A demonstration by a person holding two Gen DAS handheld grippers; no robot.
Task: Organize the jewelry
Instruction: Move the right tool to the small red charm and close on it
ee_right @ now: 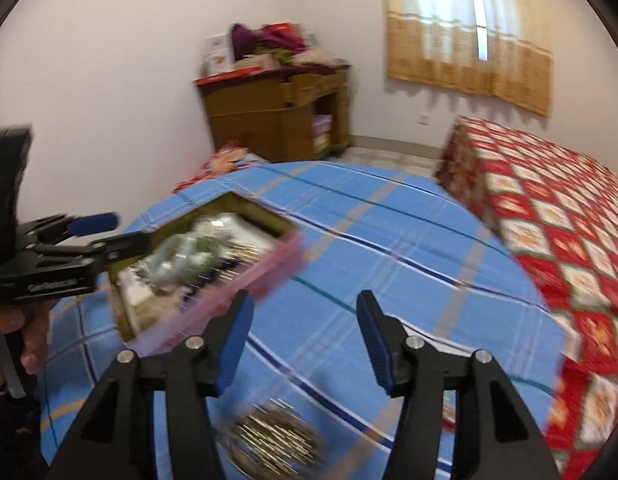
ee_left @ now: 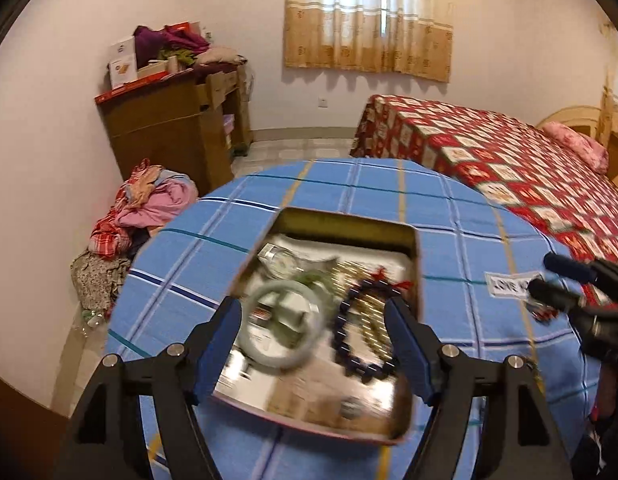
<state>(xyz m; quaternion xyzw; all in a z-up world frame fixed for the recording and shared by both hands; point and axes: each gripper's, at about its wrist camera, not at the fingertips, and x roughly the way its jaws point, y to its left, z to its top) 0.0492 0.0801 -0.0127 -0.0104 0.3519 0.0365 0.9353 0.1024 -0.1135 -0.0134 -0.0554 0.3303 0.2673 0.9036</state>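
An open gold-lined tin box (ee_left: 349,220) lies on the blue plaid table. In it are a pale green bangle (ee_left: 281,326), a dark bead bracelet (ee_left: 363,336) with a red tassel, a gold bead strand (ee_left: 357,272) and a clear packet (ee_left: 277,260). My left gripper (ee_left: 313,306) hangs over the box's near half, jaws wide open and holding nothing. My right gripper (ee_right: 304,298) is open over bare cloth to the right of the box (ee_right: 205,264). A blurred gold bead pile (ee_right: 277,444) lies on the cloth below it.
A white printed card (ee_left: 509,284) lies on the tablecloth (ee_left: 449,208) near the right gripper (ee_left: 543,274). A bed with a red quilt (ee_left: 509,168) stands close at the right. A wooden cabinet (ee_left: 169,128) and a clothes heap (ee_left: 149,208) are at the left wall.
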